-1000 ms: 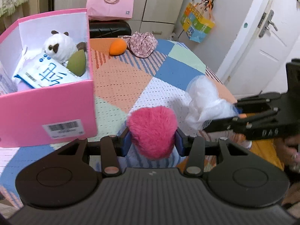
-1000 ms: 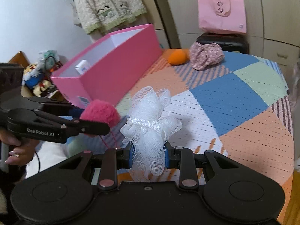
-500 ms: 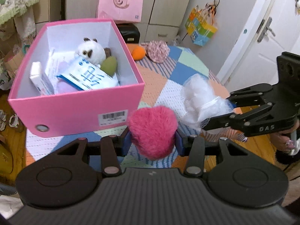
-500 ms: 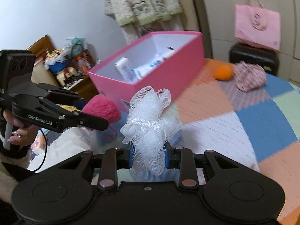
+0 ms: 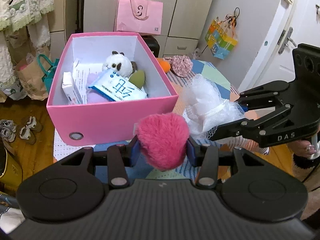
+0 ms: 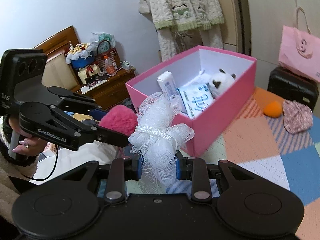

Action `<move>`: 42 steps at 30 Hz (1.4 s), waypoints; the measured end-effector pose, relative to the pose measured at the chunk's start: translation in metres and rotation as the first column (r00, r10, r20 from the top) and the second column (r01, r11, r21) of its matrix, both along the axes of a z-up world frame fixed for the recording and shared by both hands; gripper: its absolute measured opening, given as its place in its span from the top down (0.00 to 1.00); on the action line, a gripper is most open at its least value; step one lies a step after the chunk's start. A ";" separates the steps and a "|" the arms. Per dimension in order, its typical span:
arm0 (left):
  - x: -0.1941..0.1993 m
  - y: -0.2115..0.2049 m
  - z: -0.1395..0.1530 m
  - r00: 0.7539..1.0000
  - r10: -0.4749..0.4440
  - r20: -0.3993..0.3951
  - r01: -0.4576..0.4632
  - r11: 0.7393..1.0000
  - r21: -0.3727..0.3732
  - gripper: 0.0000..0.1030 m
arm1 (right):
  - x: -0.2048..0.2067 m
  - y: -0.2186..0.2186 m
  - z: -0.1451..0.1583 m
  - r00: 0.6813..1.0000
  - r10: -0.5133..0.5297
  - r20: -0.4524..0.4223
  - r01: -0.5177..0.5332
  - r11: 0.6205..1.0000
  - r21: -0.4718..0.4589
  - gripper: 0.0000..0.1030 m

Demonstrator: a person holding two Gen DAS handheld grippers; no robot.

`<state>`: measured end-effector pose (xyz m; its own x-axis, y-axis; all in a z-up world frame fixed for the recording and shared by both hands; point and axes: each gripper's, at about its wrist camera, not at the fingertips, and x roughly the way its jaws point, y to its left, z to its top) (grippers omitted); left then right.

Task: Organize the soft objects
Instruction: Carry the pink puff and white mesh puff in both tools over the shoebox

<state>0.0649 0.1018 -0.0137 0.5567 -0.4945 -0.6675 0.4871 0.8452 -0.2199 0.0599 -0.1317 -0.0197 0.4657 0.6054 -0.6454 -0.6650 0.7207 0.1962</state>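
Observation:
My left gripper (image 5: 162,153) is shut on a fluffy pink pompom (image 5: 163,141), held in the air just short of the near wall of the pink box (image 5: 112,118). Beside it on the right, my right gripper (image 6: 158,169) is shut on a white mesh bath pouf (image 6: 160,128), which also shows in the left wrist view as the pouf (image 5: 208,104). The box (image 6: 210,128) holds a white plush panda (image 5: 118,64), a blue-and-white tissue pack (image 5: 118,89), a green sponge (image 5: 138,79) and a small white carton (image 5: 71,88). On the patchwork cloth behind lie an orange sponge (image 6: 272,109) and a floral fabric piece (image 6: 297,117).
The box stands at the near left corner of the patchwork table (image 6: 270,144). A pink paper bag (image 5: 139,17) rests on a black case behind the table. Shoes (image 5: 26,129) and paper bags sit on the wood floor at left. A white door (image 5: 294,30) is at right.
Both grippers rose and pulled back toward the near end of the box, each still holding its object. The box interior now shows from above.

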 end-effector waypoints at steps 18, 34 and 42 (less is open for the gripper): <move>0.045 0.024 0.027 0.987 0.057 0.153 -0.045 0.996 -0.082 0.56 | 0.041 0.035 0.033 0.989 -0.040 0.145 0.038 0.999 0.019 0.67; 0.097 0.030 0.021 0.954 0.160 0.255 -0.142 0.986 -0.089 0.56 | 0.105 0.057 0.030 0.981 -0.097 0.170 0.087 0.994 0.061 0.66; 0.145 0.038 0.008 0.958 0.199 0.207 -0.187 0.980 -0.074 0.56 | 0.148 0.069 0.017 0.980 -0.055 0.192 0.052 0.998 0.022 0.66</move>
